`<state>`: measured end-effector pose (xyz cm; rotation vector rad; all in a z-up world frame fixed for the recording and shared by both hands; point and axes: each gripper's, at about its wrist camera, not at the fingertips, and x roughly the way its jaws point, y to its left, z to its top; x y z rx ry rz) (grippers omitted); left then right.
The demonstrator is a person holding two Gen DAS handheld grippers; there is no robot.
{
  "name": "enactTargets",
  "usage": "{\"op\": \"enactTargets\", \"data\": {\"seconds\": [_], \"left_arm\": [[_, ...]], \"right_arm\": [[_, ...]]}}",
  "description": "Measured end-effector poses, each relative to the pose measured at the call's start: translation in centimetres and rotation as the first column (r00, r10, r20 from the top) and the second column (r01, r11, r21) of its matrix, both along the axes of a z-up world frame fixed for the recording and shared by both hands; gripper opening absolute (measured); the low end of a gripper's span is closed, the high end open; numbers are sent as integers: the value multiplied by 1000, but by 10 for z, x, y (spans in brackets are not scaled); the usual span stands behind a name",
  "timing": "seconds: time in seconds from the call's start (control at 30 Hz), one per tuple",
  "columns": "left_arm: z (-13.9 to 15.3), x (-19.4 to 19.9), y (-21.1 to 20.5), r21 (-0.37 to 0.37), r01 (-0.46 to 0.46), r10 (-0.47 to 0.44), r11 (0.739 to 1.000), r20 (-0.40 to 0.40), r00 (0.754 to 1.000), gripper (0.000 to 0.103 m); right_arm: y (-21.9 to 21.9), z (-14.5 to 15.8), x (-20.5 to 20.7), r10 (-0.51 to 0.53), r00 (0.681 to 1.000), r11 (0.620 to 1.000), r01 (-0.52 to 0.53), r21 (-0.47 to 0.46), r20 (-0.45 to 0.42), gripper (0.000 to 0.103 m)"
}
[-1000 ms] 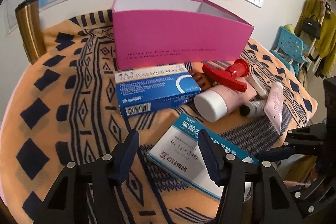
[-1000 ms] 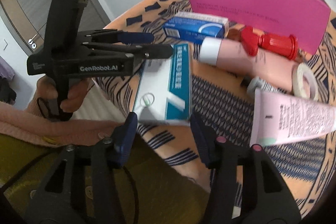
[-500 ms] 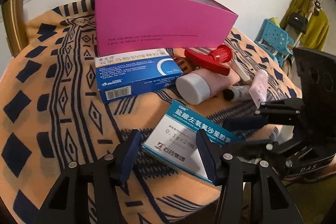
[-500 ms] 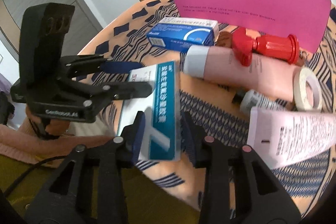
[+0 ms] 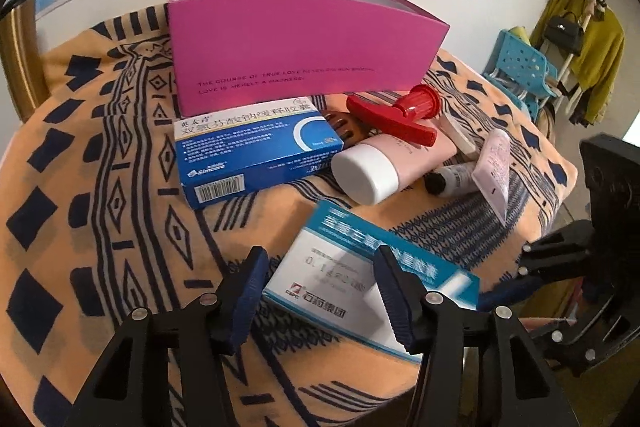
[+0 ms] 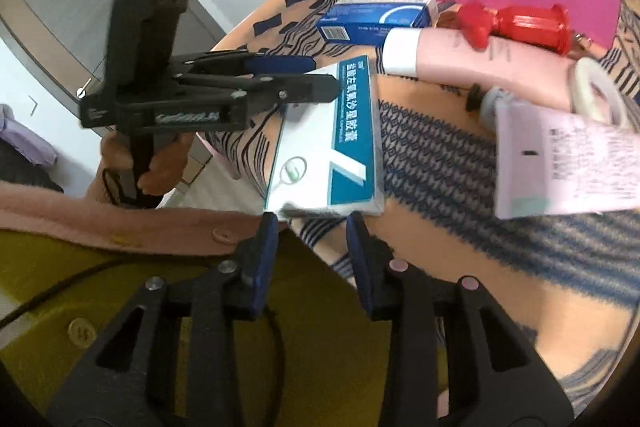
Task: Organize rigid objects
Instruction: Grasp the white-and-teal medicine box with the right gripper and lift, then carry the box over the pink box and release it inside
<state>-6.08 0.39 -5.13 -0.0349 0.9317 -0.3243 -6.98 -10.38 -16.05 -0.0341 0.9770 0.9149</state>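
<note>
A white and teal medicine box [image 5: 360, 279] lies at the near edge of the table; it also shows in the right wrist view [image 6: 332, 143]. My left gripper [image 5: 320, 295] is open, its fingers on either side of the box's near corner. My right gripper [image 6: 310, 251] is open just short of the box's end, apart from it. An open pink box [image 5: 296, 47] stands at the back. A blue medicine box [image 5: 256, 151], a pink bottle with a white cap [image 5: 384, 163], a red sprayer head [image 5: 400, 115] and a pink tube [image 5: 494, 167] lie in front of it.
A patterned orange cloth [image 5: 100, 187] covers the table. A gold flask [image 5: 16, 59] stands at the back left. A tape roll [image 6: 596, 95] and a small grey tube [image 6: 490, 103] lie beside the pink tube. A blue chair [image 5: 520, 67] stands right of the table.
My right gripper has pulled back from the white and teal box, its jaws no longer around it. My left gripper has come closer, its fingers now straddling the box's corner.
</note>
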Motion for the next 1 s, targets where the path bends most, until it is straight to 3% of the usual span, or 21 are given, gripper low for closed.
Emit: {"op": "enactTargets", "data": {"seconds": [0.13,0.37,0.67,1.0], "left_arm": [[-1,-5,6,-28,5,-6,1000,-26,1000,56],[-5,-2,19,-93,-38,32,995,-65,997,56],[3,-4,21,-75,-72,67,995,-66,996,51],[31,-1,30,-134,-117,111,984,-53,992,51]], "right_arm": [[1,9,11,-77,994,997,77,-4,78,39],[-1,19,39,-163,980,987,163,13,113,39],[7,15,44,-167,982,986,165,22,86,40],[12,63,42,-134,973,990,121,78,187,40]]}}
